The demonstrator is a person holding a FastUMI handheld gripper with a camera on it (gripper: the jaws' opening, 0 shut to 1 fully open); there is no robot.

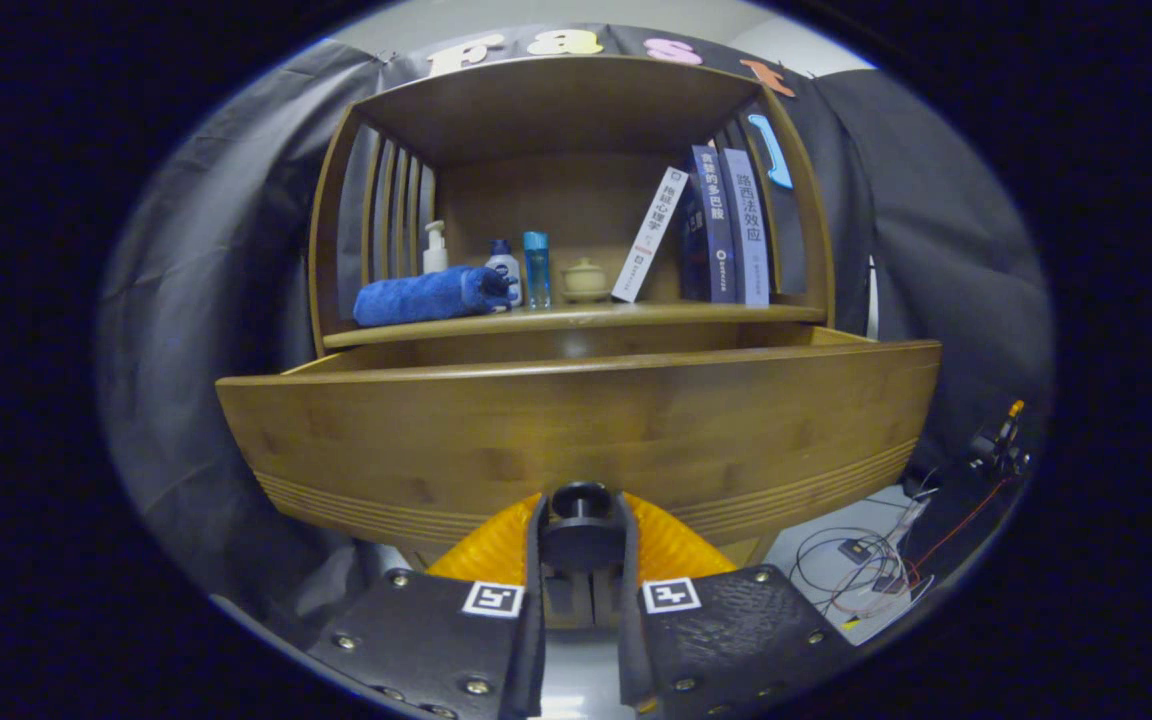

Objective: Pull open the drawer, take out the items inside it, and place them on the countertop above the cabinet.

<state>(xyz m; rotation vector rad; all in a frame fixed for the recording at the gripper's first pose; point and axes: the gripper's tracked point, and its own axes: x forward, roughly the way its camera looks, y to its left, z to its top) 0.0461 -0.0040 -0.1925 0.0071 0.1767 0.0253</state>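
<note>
The wooden drawer [576, 430] of the cabinet stands pulled out toward me, its broad front panel just ahead of the fingers. My gripper [581, 530] is shut on the round dark drawer knob [581, 500], one finger on each side of it. The inside of the drawer is hidden behind its front panel. Above it lies the countertop [676, 313], the wooden shelf surface of the cabinet.
On the countertop lie a rolled blue towel [431, 295], a white pump bottle [434, 248], two small bottles [521, 270], a small lidded pot [585, 281] and several books [726, 225], one leaning. Loose cables [866, 570] lie on the floor to the right of the cabinet.
</note>
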